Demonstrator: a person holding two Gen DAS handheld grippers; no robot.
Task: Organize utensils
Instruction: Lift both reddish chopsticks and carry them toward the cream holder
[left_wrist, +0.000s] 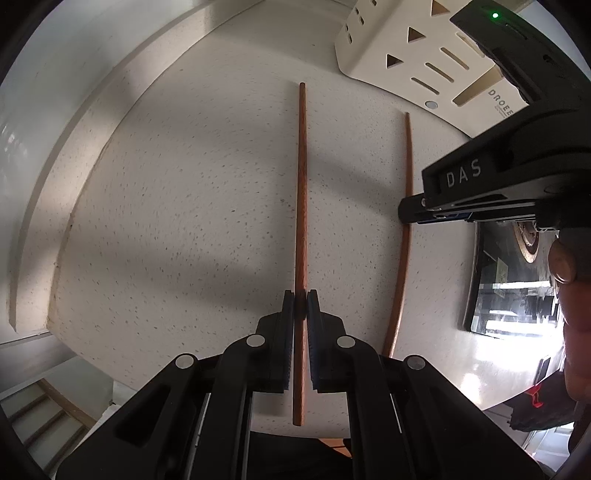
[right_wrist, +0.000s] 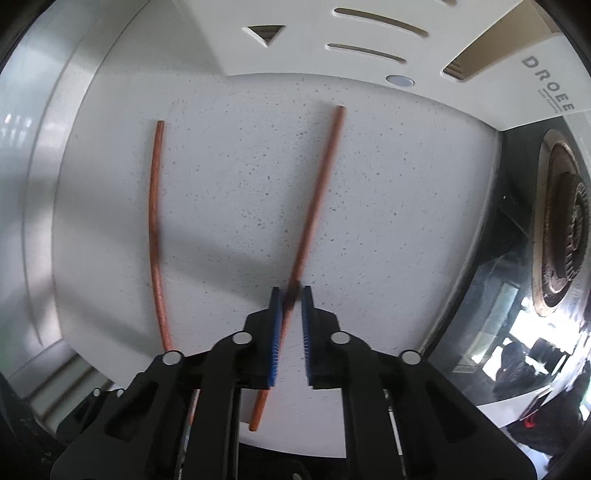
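Note:
Two brown wooden chopsticks are over a speckled white counter. In the left wrist view my left gripper (left_wrist: 300, 295) is shut on one chopstick (left_wrist: 301, 184), which runs straight ahead between the pads. The second chopstick (left_wrist: 406, 206) is to its right, partly behind my right gripper's body (left_wrist: 480, 184). In the right wrist view my right gripper (right_wrist: 291, 293) is shut on that second chopstick (right_wrist: 317, 192), which leans right toward a white utensil holder (right_wrist: 369, 37). The first chopstick (right_wrist: 153, 221) shows at the left.
The white slotted utensil holder (left_wrist: 424, 55), marked DROEE, stands at the back right. A black glass stovetop with a burner (right_wrist: 561, 240) borders the counter on the right. A backsplash edge (left_wrist: 44, 184) runs along the left.

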